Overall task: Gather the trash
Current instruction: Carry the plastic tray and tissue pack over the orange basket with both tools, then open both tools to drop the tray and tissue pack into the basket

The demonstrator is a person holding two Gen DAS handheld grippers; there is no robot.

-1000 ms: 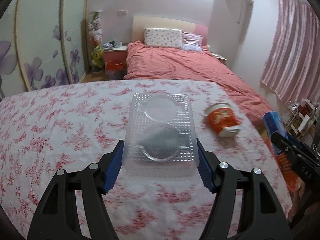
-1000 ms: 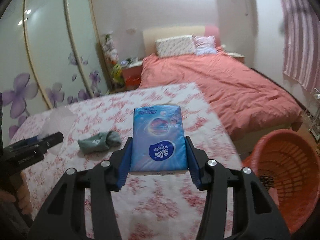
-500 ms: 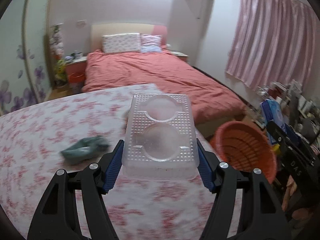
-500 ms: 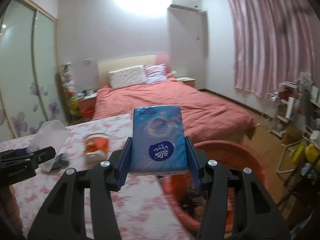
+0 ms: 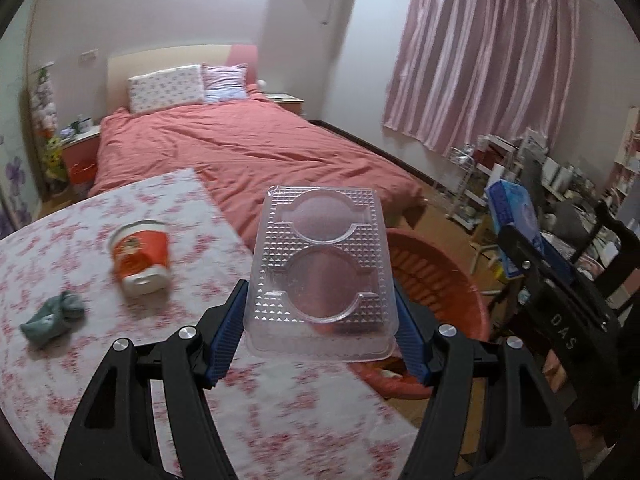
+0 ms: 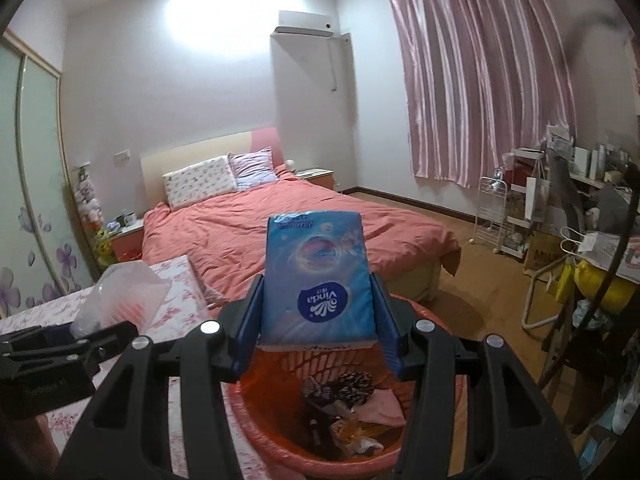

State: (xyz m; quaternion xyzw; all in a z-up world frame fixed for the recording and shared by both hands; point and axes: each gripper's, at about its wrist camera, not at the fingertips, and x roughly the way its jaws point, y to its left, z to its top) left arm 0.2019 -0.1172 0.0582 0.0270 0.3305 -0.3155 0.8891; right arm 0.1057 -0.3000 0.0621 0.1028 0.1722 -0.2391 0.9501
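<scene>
Two pieces of trash are in hand at once. The clear plastic tray (image 5: 320, 268), gripped across its width by the left gripper (image 5: 320, 336), hangs over the near edge of the orange basket (image 5: 448, 280), past the corner of the floral-covered table (image 5: 120, 360). It looks thin and light, probably springy, so a hard squeeze would likely buckle it; the long side walls, where the blue pads (image 5: 226, 332) press now, seem the right place. The blue tissue pack (image 6: 318, 276) sits pinched at its lower sides in the right gripper (image 6: 318, 340), directly above the basket (image 6: 280, 436), which already holds crumpled scraps. Soft and light, it should give under the pads without slipping.

On the table, an orange-and-white cup (image 5: 140, 258) lies on its side and a grey-green cloth bundle (image 5: 52, 316) lies near it; both are well clear of the basket. A red-covered bed (image 5: 248, 152) stands behind, and a cluttered rack (image 6: 504, 216) stands by the pink curtain (image 6: 480, 80). Nothing appears to block either drop, though the two grippers are close together and could bump.
</scene>
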